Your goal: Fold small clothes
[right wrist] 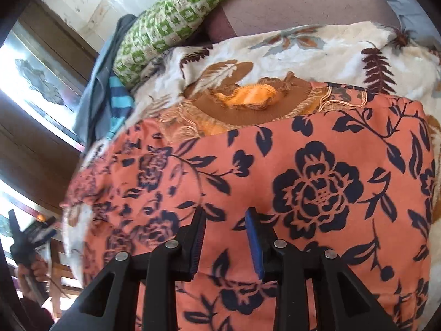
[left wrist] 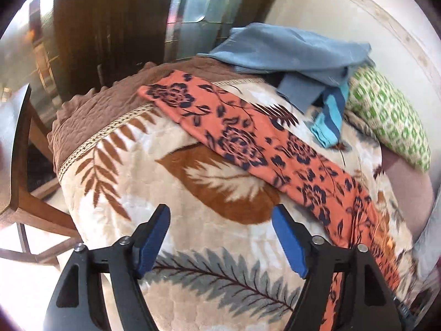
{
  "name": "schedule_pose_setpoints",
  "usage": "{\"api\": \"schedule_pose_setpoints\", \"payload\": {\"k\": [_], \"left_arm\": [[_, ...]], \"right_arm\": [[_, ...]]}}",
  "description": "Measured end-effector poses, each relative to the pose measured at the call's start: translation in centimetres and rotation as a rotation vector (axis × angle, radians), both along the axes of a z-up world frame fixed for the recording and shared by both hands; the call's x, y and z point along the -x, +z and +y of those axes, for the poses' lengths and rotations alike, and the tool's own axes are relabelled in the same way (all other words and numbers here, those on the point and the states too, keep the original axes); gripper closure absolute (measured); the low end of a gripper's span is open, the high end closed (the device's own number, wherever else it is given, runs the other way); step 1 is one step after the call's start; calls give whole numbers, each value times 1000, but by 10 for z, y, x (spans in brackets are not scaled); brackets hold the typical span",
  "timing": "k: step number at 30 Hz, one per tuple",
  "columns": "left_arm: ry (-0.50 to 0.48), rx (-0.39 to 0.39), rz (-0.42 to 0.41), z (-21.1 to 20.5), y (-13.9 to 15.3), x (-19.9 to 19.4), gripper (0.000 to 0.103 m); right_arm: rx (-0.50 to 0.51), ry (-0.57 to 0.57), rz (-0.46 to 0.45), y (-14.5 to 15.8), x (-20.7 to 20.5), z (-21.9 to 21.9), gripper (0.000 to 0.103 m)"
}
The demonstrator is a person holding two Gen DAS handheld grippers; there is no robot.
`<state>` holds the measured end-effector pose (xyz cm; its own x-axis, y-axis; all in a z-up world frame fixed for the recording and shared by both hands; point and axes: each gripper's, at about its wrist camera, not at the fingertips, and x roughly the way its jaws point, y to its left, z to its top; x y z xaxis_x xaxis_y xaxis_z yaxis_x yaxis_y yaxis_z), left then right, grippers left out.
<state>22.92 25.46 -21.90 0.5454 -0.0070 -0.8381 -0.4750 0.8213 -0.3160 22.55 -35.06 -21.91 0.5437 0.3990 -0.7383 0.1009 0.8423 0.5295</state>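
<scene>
The left gripper [left wrist: 220, 238] hangs over the blanket [left wrist: 132, 193] with its blue-padded jaws spread wide and nothing between them; below the gap lies only the cream plush with its brown and grey leaf print. The orange flowered garment [left wrist: 242, 143] lies just beyond and to the right of that gripper, a long band running from the far left of the bed down toward the near right, where it passes under the gripper's right finger [left wrist: 289, 242] (whether the pad touches the cloth there cannot be told).

In the right wrist view the right gripper [right wrist: 224, 244] sits low over the same orange flowered garment [right wrist: 317, 182], which fills most of the near picture. Its jaws stand a narrow way apart with the cloth directly beneath and beyond them; the pads do not visibly pinch a fold, and the fabric in the gap looks flat. Past the garment's far edge, a brown-and-orange piece of clothing [right wrist: 248, 102] with stitched trim peeks out, lying on the blanket [right wrist: 317, 47].

Farther off, a heap of blue clothes [left wrist: 289, 52] rests at the far side of the bed, with a striped turquoise piece [left wrist: 328, 121] hanging out of it. Beside the heap lies a green-and-white patterned pillow [left wrist: 391, 118]. At the left edge of the right wrist view, a hand [right wrist: 30, 273] holds the other gripper, blurred. A wooden chair [left wrist: 24, 193] stands by the bed's left side.
</scene>
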Motion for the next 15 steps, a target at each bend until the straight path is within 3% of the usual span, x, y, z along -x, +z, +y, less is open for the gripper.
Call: {"api": "schedule_pose_setpoints", "payload": {"k": [3,6,10,13,14,15], "left_arm": [[74,75,-22,40,3,-10,23],[96,142,5,69,-1,-33,22],[201,262,15,103,-20,-50,22],[214,262,13,107,-34,-65,25],[212,262,7,107,-38,-69,28],[205,274,0,107,-42,-74,38]], "right_arm": [[-75,37,-37,8,14,14,67],[-176,112,-36,8,21,31,36],[-125,165,-34,4,21,51,36],[-115,160,-21,-3,14,52,36],[-112,156,-21,-5,12,50,36],[-107,149,-23,-7,11,49,36]]}}
